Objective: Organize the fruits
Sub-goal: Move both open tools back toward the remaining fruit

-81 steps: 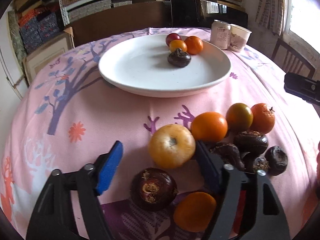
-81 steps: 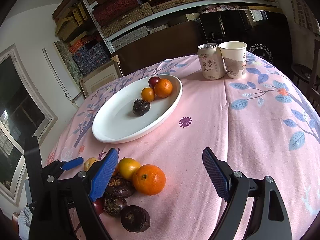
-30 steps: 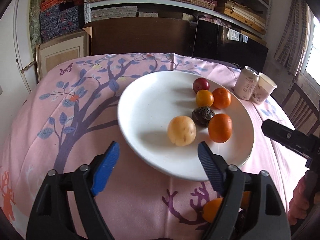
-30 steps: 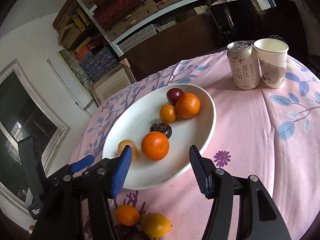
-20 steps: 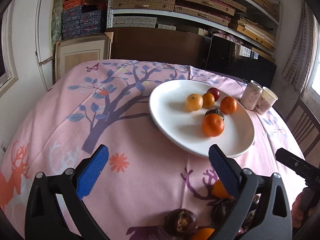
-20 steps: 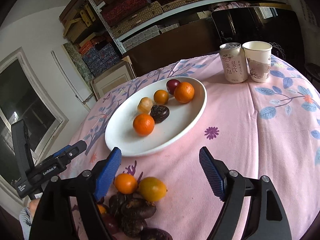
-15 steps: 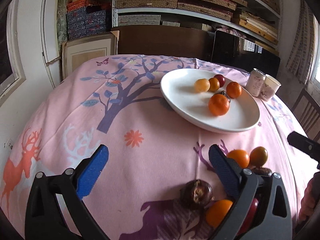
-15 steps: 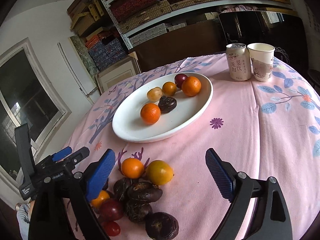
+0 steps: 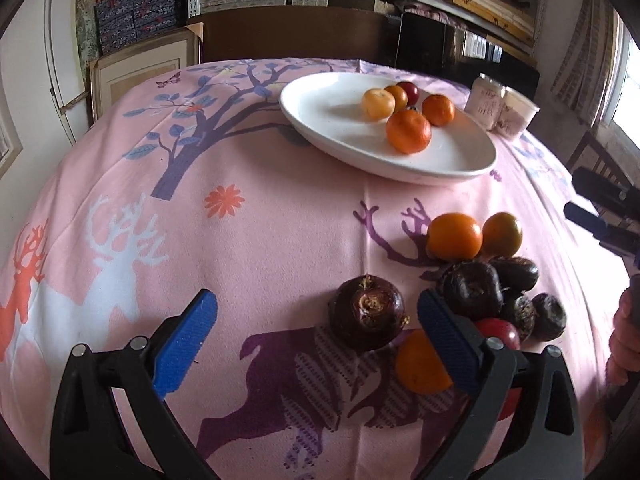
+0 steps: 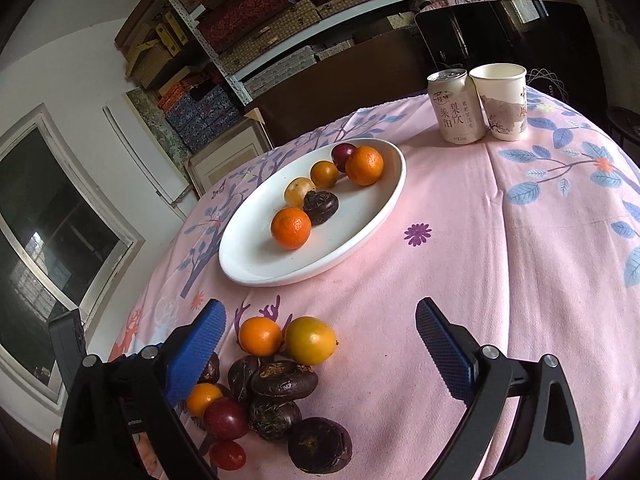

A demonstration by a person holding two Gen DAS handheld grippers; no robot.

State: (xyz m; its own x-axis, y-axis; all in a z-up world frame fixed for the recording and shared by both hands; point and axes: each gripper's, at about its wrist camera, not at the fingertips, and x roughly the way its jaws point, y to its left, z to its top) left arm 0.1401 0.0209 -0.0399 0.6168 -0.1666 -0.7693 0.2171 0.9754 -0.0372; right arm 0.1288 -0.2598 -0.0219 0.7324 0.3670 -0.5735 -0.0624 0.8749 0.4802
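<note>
Both grippers hover over the pink tablecloth (image 10: 500,260) with nothing between their jaws. The left gripper (image 9: 316,332) stands wide apart, a dark passion fruit (image 9: 366,312) just inside its right finger. The right gripper (image 10: 320,340) has just been opening above the loose fruit pile (image 10: 276,376). Six fruits lie on the white plate (image 10: 360,236).
</note>
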